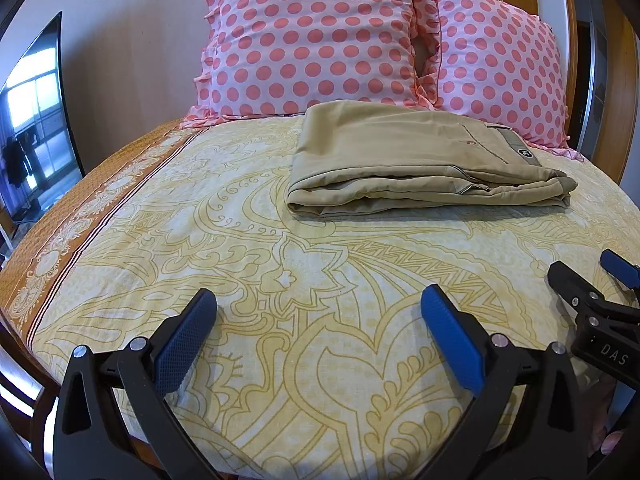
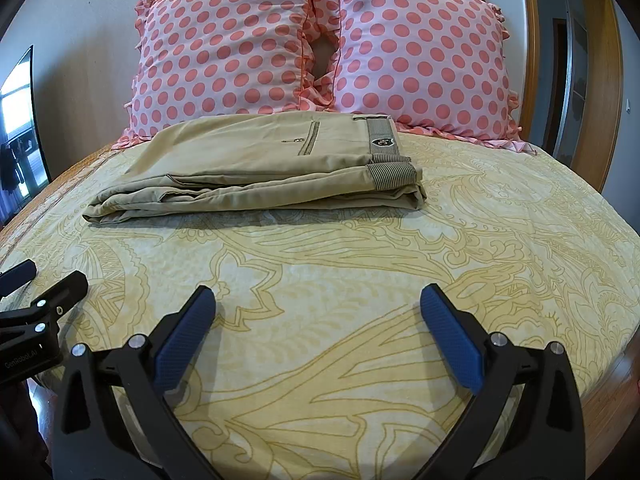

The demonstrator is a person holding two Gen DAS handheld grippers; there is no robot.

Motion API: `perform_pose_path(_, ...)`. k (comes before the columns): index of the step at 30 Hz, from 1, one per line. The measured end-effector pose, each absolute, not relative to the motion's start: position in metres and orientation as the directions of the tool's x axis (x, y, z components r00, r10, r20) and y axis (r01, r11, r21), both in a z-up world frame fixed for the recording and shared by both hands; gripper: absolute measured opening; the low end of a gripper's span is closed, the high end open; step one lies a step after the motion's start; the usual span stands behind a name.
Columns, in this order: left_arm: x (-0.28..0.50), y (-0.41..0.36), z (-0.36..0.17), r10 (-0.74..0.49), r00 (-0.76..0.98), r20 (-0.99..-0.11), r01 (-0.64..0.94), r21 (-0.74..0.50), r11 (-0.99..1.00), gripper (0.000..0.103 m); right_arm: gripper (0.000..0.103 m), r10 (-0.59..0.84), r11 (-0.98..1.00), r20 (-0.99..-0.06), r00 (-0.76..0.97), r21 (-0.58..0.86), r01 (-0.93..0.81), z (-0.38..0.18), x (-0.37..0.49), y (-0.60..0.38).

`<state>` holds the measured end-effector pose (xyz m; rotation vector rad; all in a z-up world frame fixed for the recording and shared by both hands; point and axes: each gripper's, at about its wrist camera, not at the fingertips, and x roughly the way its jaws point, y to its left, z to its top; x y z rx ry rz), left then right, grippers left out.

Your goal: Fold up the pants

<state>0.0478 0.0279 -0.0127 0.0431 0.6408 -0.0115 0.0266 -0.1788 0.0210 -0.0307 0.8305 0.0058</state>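
Khaki pants lie folded in a flat stack on the bed, just before the pillows; in the right wrist view the pants show a striped waistband at their right end. My left gripper is open and empty over the sheet, well short of the pants. My right gripper is also open and empty, the same distance back. The right gripper shows at the right edge of the left wrist view; the left gripper shows at the left edge of the right wrist view.
The bed has a yellow patterned sheet with an orange border at the left. Two pink polka-dot pillows stand against the headboard. A dark TV screen is at the left, a wooden door frame at the right.
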Motion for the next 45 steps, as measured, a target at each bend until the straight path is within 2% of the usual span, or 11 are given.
perform_pose_path(45, 0.0484, 0.0266, -0.0119, 0.002, 0.794, -0.608, 0.025, 0.035, 0.999, 0.102, 0.101, -0.007, 1.0, -0.736, 0.677, -0.026, -0.017, 0.0214, 0.0266, -0.1785)
